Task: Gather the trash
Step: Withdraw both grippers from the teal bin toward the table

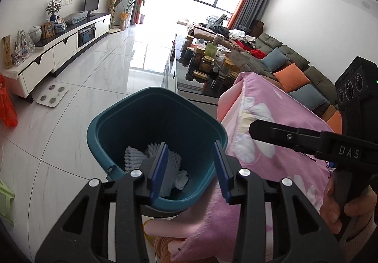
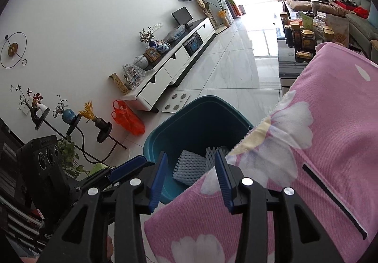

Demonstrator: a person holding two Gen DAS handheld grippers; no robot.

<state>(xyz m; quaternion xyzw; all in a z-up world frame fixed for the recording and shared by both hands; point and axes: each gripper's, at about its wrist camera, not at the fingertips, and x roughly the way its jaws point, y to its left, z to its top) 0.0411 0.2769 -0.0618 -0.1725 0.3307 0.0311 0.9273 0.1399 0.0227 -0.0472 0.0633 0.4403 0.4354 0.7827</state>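
The left tool [image 1: 191, 168] hangs over the teal bin [image 1: 132, 114], its blue pads parted with nothing between them, and the right tool [image 2: 191, 178] beside it is likewise part-open and empty, above the bin's rim where the pink flowered cloth [image 2: 307, 145] drapes against it. The bin stands on the white tiled floor [image 1: 94, 74], touching the cloth's edge. Inside it, at the bottom, lie white foam net sleeves [image 1: 134, 156] and a crumpled tissue [image 1: 180, 179].
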